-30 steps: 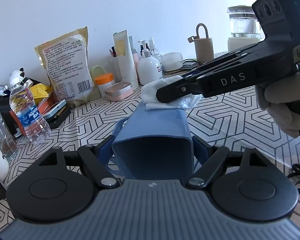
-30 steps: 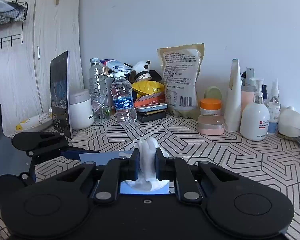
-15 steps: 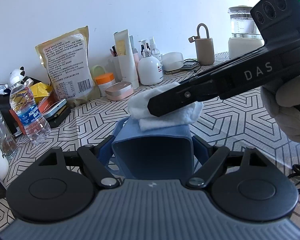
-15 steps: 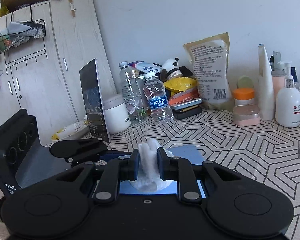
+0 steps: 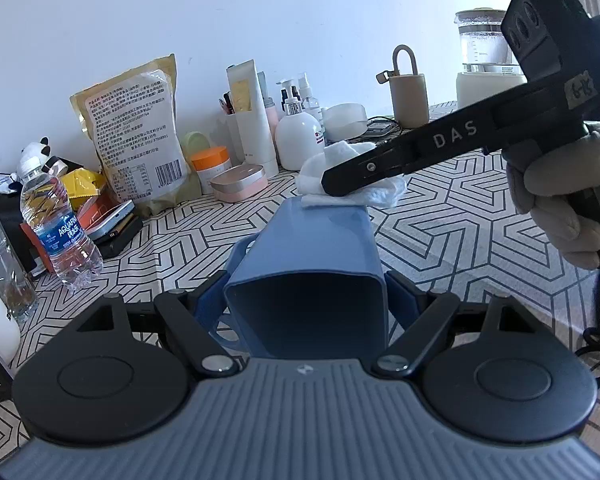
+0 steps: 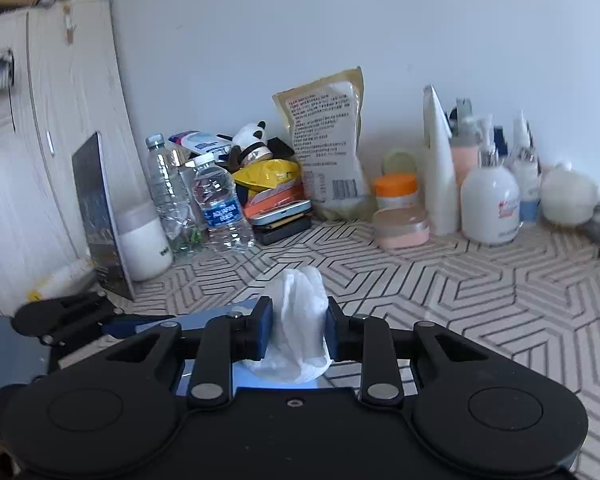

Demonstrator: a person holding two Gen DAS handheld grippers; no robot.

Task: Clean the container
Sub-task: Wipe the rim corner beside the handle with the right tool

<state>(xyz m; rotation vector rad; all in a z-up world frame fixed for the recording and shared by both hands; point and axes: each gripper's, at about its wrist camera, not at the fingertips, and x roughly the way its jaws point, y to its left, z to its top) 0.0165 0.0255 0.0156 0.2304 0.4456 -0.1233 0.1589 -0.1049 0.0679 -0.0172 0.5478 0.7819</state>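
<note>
A blue square container (image 5: 308,248) lies on its side above the patterned table, open mouth toward the left wrist camera. My left gripper (image 5: 306,300) is shut on its two sides near the mouth. My right gripper (image 5: 340,179) reaches in from the right, shut on a crumpled white cloth (image 5: 332,160). The cloth rests on the top far end of the container. In the right wrist view the cloth (image 6: 300,320) sits squeezed in my right gripper (image 6: 298,332), with the container's blue surface (image 6: 208,320) just below it. The container's inside is in shadow.
A gloved hand (image 5: 560,200) holds the right gripper. Along the wall stand a water bottle (image 5: 60,232), a snack bag (image 5: 136,132), a pink case (image 5: 240,182), a white pump bottle (image 5: 298,140) and a kettle (image 5: 484,60). A dark tablet (image 6: 96,216) leans at left.
The right gripper slid the cloth along the container's top toward the mouth, then back out to the far end. The left gripper kept its hold on the container.
</note>
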